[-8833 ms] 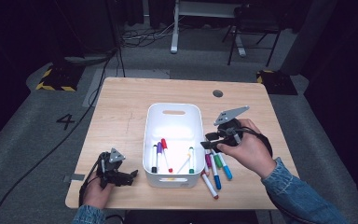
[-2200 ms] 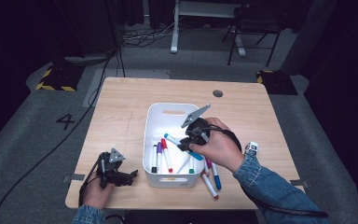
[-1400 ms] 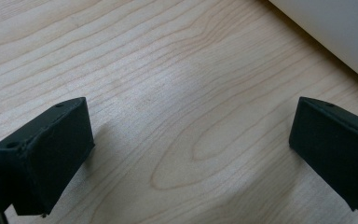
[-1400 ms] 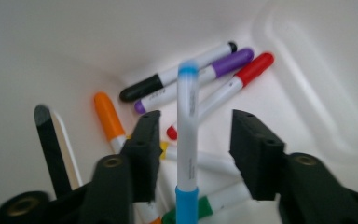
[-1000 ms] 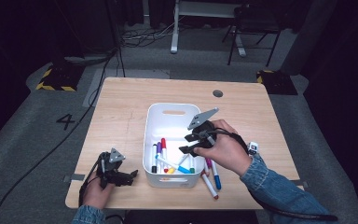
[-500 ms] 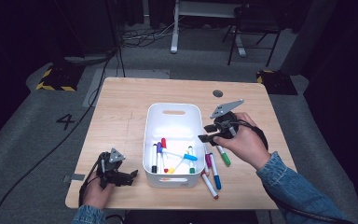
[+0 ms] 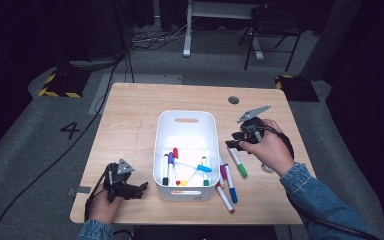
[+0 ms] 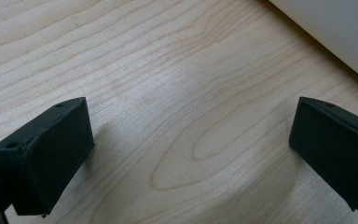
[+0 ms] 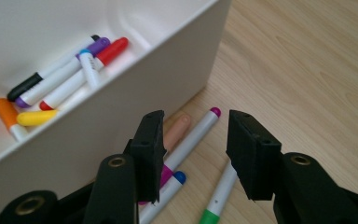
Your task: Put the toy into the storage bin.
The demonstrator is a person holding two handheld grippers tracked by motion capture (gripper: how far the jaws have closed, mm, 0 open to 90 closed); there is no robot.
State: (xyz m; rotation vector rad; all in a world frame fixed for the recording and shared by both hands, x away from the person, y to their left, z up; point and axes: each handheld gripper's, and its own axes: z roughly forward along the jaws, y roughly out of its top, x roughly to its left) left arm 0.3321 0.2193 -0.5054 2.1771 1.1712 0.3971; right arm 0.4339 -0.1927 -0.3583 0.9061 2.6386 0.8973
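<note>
Two tools, both empty. Right tool (image 9: 193, 154) jaws apart, just been closing with nothing gripped, hanging over loose markers (image 9: 193, 135) on the worktop (image 7: 130, 115) right of the white bin (image 7: 185, 120), lining up a pick. Left tool (image 8: 186, 154) spread wide, parked near-left.

Right tongs (image 9: 193, 156) closing, left tongs (image 8: 191, 154) agape

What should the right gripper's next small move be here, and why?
Probably lower the right gripper onto the magenta-capped marker lying beside the white bin and close on it. Its jaws have just been closing but hold nothing, that marker shows between them on the table, and several markers already lie in the bin.
</note>
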